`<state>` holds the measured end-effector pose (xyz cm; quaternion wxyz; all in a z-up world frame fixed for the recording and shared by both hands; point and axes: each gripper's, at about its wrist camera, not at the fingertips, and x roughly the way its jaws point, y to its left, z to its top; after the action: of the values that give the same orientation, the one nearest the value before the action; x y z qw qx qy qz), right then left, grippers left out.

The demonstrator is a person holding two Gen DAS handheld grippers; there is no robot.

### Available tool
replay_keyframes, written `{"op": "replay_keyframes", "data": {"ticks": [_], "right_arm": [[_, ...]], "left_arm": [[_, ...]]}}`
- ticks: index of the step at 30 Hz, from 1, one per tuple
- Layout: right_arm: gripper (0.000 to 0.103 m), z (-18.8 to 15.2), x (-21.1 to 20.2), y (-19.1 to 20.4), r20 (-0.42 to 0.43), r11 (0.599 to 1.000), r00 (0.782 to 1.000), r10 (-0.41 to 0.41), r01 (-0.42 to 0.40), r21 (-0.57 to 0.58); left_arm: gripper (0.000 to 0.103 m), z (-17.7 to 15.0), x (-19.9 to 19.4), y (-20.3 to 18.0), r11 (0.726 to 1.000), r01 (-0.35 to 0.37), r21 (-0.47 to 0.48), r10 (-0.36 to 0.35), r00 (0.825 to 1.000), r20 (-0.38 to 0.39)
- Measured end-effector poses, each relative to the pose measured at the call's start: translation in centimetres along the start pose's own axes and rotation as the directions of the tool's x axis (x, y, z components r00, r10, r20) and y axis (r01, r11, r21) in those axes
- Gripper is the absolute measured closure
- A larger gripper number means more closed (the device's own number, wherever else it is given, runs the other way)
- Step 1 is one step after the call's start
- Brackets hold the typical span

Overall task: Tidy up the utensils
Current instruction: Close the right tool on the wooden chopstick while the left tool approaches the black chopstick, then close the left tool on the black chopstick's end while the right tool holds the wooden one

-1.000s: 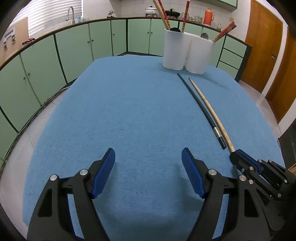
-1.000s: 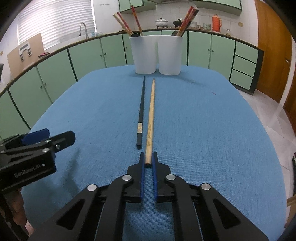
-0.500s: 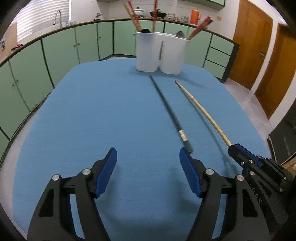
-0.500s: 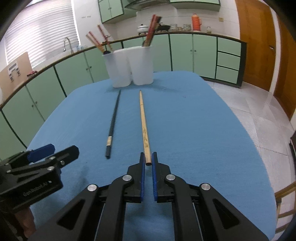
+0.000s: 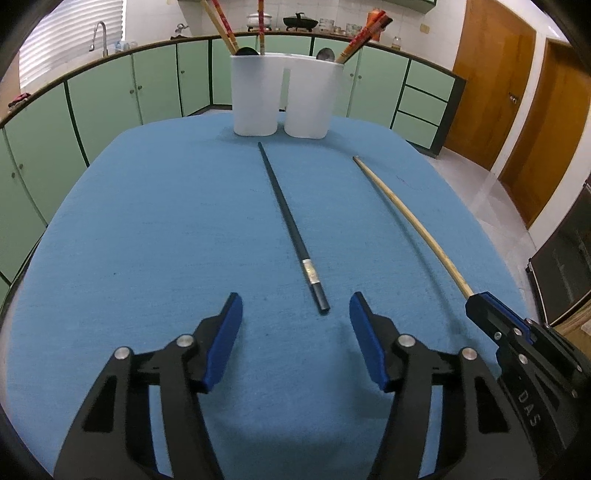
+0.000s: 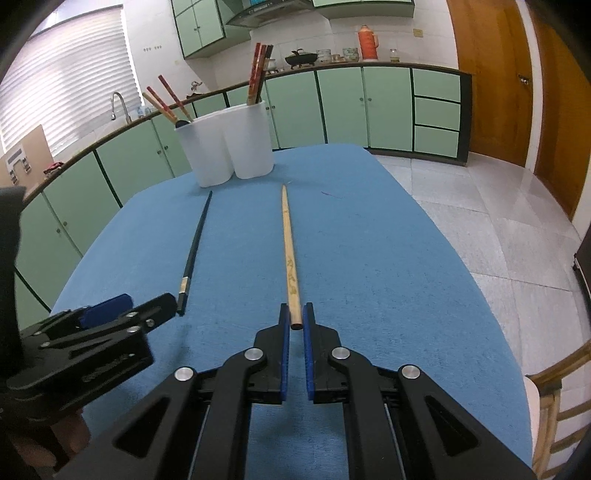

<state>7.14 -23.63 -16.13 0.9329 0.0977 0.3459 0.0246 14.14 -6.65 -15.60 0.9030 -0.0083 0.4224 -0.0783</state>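
- Blue cloth (image 5: pixel 155 229) covers the table.
- Green cabinets (image 5: pixel 110 96) curve round behind it under a dark counter edge.
- Sink tap (image 5: pixel 99 35) at the left, before window blinds (image 6: pixel 62 99).
- 2 pots on the counter — a pale one (image 5: pixel 258 20) and a black wok (image 5: pixel 300 21).
- Orange flask (image 6: pixel 367 42) farther right, beside small jars.
- Upper green wall cabinets (image 6: pixel 199 26).
- Wooden doors (image 5: pixel 495 92) at the right.
- Pale tiled floor (image 6: pixel 480 221).
- Wooden chair (image 6: pixel 554 398) — only part shows, low at the right.
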Motion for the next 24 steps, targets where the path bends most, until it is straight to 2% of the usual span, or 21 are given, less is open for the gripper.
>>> {"op": "replay_keyframes", "data": {"ticks": [2,6,8,9,13,15,24], "right_arm": [[0.096,-0.2,-0.2,0.1,0.004,1.000,1.000,0.001,-0.001,-0.002],[0.096,-0.1,-0.4,-0.1,0.008,1.000,1.000,0.005,-0.005,0.004],[0.096,0.0,-0.5,-0.2,0.013,1.000,1.000,0.007,-0.007,0.006],[0.096,0.0,-0.5,-0.2,0.014,1.000,1.000,0.007,-0.007,0.006],[0.096,0.2,-0.8,0.1,0.029,1.000,1.000,0.007,-0.007,-0.007],[0.096,0.4,-1.0,0.2,0.039,1.000,0.999,0.006,-0.005,-0.014],[0.096,1.7,-3.1,1.1,0.105,0.998,0.994,0.005,0.001,-0.060]], "left_arm": [[0.061,0.0,0.5,-0.3,1.000,-0.004,0.007,0.004,1.000,-0.006],[0.079,-0.2,1.2,-0.6,1.000,0.007,0.013,-0.006,1.000,-0.031],[0.093,-0.2,1.3,-0.8,1.000,0.009,0.022,-0.009,0.999,-0.031],[0.096,-0.2,1.3,-0.8,1.000,0.020,0.021,-0.020,0.999,-0.033],[0.099,-0.1,1.0,-0.7,0.999,0.024,0.020,-0.024,0.999,-0.032],[0.103,0.1,0.5,-0.6,0.999,0.026,0.023,-0.026,0.999,-0.021],[0.103,1.1,-2.8,-0.4,0.998,0.024,0.051,-0.027,0.998,0.055]]}}
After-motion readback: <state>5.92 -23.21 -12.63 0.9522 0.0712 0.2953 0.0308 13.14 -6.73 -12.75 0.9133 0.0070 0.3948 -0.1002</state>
